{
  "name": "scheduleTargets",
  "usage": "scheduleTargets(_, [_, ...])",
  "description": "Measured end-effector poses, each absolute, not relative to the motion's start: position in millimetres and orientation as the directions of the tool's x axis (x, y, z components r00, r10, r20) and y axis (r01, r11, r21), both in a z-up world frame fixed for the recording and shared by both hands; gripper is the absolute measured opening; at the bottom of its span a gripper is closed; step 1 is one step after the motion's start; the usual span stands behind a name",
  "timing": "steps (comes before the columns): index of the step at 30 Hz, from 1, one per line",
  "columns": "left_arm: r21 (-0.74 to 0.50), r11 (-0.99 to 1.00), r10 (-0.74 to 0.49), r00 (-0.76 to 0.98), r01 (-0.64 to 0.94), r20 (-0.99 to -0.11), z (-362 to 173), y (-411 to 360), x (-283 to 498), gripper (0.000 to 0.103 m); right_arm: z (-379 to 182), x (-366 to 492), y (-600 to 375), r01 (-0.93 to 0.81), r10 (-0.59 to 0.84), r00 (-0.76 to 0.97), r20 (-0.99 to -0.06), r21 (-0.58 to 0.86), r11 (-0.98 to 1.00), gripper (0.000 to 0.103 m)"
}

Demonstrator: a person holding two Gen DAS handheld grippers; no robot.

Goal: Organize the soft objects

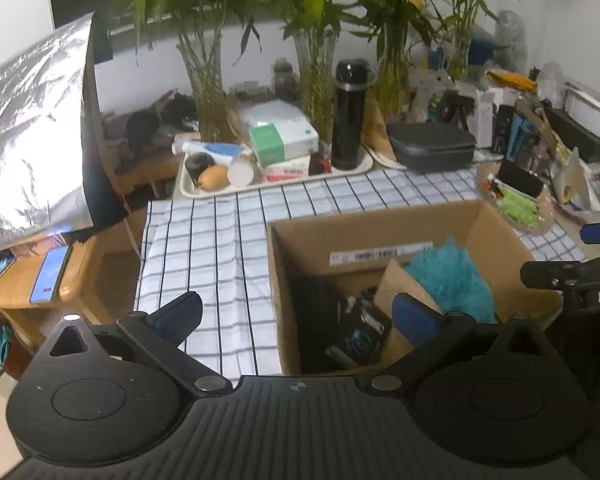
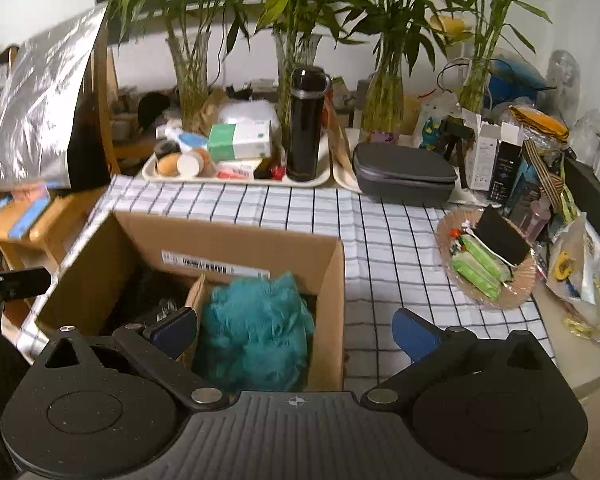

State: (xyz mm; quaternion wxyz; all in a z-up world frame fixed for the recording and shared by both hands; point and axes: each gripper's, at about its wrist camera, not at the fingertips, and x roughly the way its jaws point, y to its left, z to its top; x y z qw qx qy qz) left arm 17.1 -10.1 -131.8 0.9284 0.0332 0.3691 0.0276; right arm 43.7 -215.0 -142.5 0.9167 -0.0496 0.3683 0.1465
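Observation:
An open cardboard box point(image 1: 380, 222) stands on the checked tablecloth; it also shows in the right wrist view point(image 2: 228, 240). Inside, a cardboard divider point(image 1: 404, 284) splits it. A fluffy teal bath pouf point(image 1: 452, 280) lies in the right compartment, seen too in the right wrist view point(image 2: 256, 332). Dark soft items point(image 1: 360, 328) lie in the left compartment. My left gripper point(image 1: 298, 316) is open and empty above the box's left edge. My right gripper point(image 2: 296, 330) is open and empty above the box's right edge, over the pouf.
A beige tray point(image 2: 320, 176) with a black flask point(image 2: 306, 124), boxes and an egg stands at the back. A grey case point(image 2: 404, 176), a plate of green packets point(image 2: 488, 264), bamboo vases and clutter line the right. A wooden stool point(image 1: 76, 280) stands left.

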Motion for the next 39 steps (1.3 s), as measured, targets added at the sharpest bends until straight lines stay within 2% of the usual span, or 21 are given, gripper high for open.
scheduleTargets(8, [0.044,0.999,0.046,0.667,-0.019,-0.744,-143.6,-16.2,8.9,0.103,-152.7,32.3,-212.1,-0.310,0.201,0.625,-0.754,-0.003,0.951,0.103])
scheduleTargets(20, [0.030,0.997,0.063,0.566,-0.067,-0.822,-166.7,-11.4,5.5,0.103,-175.5,24.3,-201.9,-0.334,0.185,0.537,-0.823,-0.006,0.943,0.103])
scheduleTargets(39, [0.057,0.995,0.092,0.535,-0.082,-0.840,-175.4,-2.8,5.6,0.103,-186.4,28.9,-203.0,-0.348,0.177,0.507,-0.843,-0.012,0.938,0.103])
